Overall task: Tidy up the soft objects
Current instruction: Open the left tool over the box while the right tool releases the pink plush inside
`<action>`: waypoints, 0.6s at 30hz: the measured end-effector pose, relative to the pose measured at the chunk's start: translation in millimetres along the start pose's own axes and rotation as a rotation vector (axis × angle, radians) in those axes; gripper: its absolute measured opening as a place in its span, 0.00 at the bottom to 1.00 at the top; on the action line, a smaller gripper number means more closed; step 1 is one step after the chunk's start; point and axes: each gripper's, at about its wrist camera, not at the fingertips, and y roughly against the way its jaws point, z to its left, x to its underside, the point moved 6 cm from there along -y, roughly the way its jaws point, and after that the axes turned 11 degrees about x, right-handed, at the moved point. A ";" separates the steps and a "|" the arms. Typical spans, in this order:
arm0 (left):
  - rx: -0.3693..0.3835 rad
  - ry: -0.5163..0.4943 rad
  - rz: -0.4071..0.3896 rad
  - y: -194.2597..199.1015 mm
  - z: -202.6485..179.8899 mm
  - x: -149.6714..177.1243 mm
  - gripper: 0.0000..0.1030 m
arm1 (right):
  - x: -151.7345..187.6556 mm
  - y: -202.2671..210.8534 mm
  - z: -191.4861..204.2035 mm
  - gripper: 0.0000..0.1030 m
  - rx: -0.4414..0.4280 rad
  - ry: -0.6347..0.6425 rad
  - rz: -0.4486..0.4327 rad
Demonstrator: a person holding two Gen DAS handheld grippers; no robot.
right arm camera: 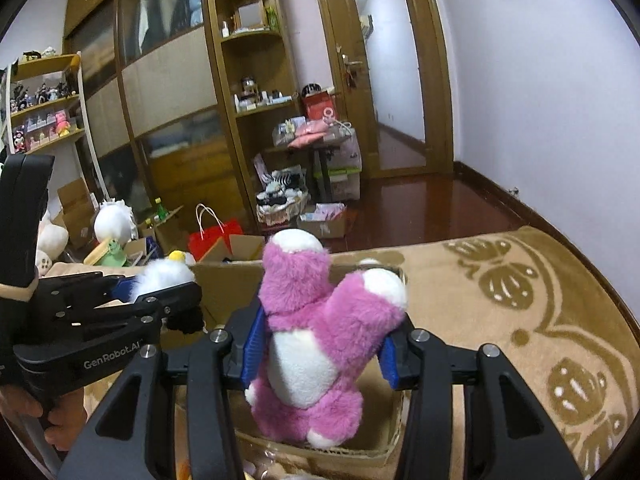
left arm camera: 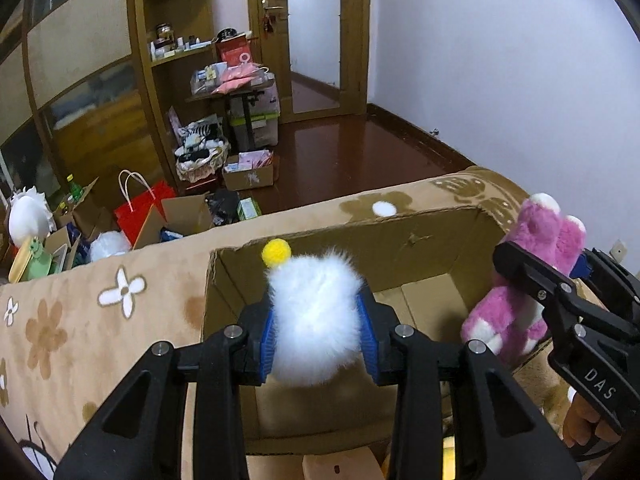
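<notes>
Cardboard, brown and open-topped, forms the box (left arm camera: 420, 248) that anchors everything: it sits on a tan blanket (left arm camera: 80, 320) patterned with white and brown flowers. Over the box's near-left part, the left gripper (left arm camera: 318, 338) is clamped on a fluffy white plush (left arm camera: 316, 316), whose body bulges out between and above the blue pads (left arm camera: 267, 340) on both fingers; a small yellow pompom (left arm camera: 276, 253) tops the plush and stands in line with the box's far wall. Over the box's right side, the right gripper (right arm camera: 322, 350) is clenched on a pink plush bear (right arm camera: 316, 340), squeezing its white-bellied torso between the blue pads (right arm camera: 253, 348) while its head and one raised arm stick up above the fingers and its legs hang below them, towards the box's near rim. Seen from the left wrist view, the pink plush bear (left arm camera: 532, 280) hangs at the box's right wall, held by the right gripper (left arm camera: 560, 276). In the right wrist view, the left gripper (right arm camera: 176, 292) and the fluffy white plush (right arm camera: 164, 278) sit at the box's left edge. Beyond the box lies dark red-brown flooring, with a red shopping bag (left arm camera: 142, 210) and other clutter past the blanket's far edge
</notes>
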 end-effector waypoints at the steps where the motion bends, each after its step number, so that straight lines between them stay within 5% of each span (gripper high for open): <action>1: -0.005 0.003 0.003 -0.2 0.8 1.3 0.34 | 1.1 0.2 -0.3 0.49 -0.001 -0.003 0.005; 11: -0.064 0.012 0.046 4.6 5.3 13.8 0.60 | 10.0 6.0 -3.9 0.50 -0.020 -0.029 0.035; 18: -0.087 0.007 0.029 23.1 2.9 16.1 0.77 | 3.9 22.7 0.2 0.80 -0.034 -0.034 0.004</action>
